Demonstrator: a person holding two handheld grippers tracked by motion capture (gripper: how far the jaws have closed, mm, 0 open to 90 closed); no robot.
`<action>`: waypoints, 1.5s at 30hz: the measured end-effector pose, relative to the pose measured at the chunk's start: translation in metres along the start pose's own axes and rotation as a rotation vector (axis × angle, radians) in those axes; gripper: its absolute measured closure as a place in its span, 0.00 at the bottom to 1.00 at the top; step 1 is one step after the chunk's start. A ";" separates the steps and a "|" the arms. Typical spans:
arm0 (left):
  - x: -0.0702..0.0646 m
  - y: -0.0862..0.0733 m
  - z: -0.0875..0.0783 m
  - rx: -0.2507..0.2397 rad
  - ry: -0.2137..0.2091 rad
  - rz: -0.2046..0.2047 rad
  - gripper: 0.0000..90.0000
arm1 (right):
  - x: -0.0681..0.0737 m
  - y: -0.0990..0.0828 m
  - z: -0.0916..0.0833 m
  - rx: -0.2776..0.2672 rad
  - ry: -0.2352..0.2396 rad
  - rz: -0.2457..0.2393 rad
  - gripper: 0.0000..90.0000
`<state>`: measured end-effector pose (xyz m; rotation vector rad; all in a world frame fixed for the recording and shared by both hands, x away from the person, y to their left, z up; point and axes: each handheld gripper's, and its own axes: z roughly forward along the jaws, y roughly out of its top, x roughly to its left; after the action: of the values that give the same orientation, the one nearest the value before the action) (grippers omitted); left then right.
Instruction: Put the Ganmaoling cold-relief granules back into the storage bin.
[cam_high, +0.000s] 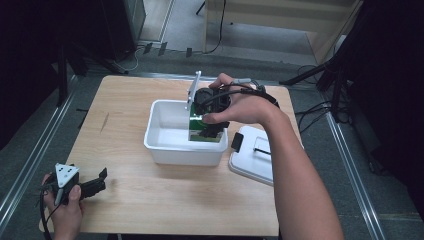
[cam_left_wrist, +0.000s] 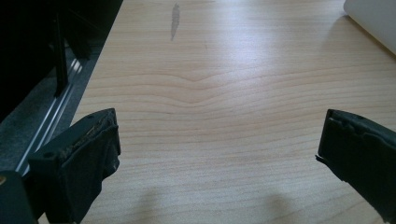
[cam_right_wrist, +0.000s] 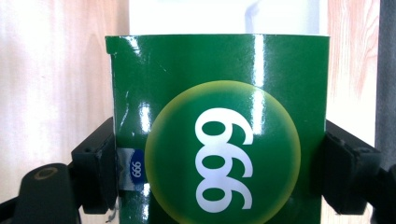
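Observation:
A glossy green box (cam_right_wrist: 219, 126) with a yellow-rimmed circle and white digits sits between the jaws of my right gripper (cam_right_wrist: 219, 177), which is shut on its two sides. In the high view the same green box (cam_high: 205, 131) hangs inside the right end of a white tub (cam_high: 165, 142), with my right gripper (cam_high: 212, 112) above it under the person's hand. My left gripper (cam_high: 97, 182) rests at the table's near left corner. Its jaws stand wide apart over bare wood (cam_left_wrist: 219, 158) with nothing between them.
A white lid (cam_high: 250, 155) with a black clip lies flat just right of the tub. The tub's corner (cam_left_wrist: 373, 18) shows far off in the left gripper view. The table's left edge (cam_left_wrist: 93, 79) drops to a metal rail and dark floor.

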<state>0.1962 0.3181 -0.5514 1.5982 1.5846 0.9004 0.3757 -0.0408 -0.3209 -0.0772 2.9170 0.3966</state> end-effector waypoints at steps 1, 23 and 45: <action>0.000 0.000 0.000 0.001 0.000 -0.002 0.00 | -0.001 0.000 0.002 0.008 0.000 0.008 0.17; 0.000 0.000 0.000 -0.006 -0.001 -0.012 0.00 | -0.017 -0.007 0.052 0.020 0.008 0.008 0.17; 0.000 0.000 0.000 -0.006 -0.003 -0.012 0.00 | -0.018 -0.020 0.090 0.016 0.012 0.027 0.17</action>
<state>0.1962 0.3183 -0.5517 1.5837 1.5865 0.8950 0.4120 -0.0350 -0.4077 -0.0383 2.9357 0.3782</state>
